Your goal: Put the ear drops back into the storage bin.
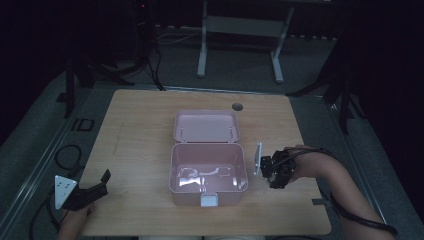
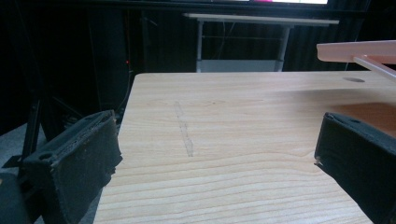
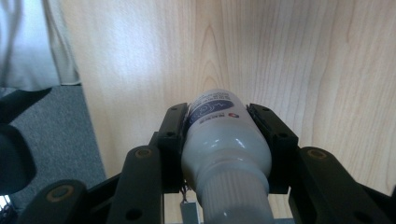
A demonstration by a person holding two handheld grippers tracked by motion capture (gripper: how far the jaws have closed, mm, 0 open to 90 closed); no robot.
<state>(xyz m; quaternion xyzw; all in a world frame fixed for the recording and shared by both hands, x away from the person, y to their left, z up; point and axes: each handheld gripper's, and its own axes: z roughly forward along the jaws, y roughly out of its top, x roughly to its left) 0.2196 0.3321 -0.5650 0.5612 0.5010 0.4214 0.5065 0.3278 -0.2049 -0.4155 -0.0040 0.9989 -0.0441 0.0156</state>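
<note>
Two handheld grippers over the tabletop
Left gripper (image 1: 95,189) rests near the front left corner, jaws wide apart; right gripper (image 1: 272,172) hangs by the right edge, jaws clamped.

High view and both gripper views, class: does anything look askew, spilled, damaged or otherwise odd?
Nothing stands out. The pink plastic box sits squarely on the wooden table with its hinged lid open. The right hand-held gripper holds a white plastic bottle cleanly between its jaws. The left hand-held gripper is open over bare wood.
</note>
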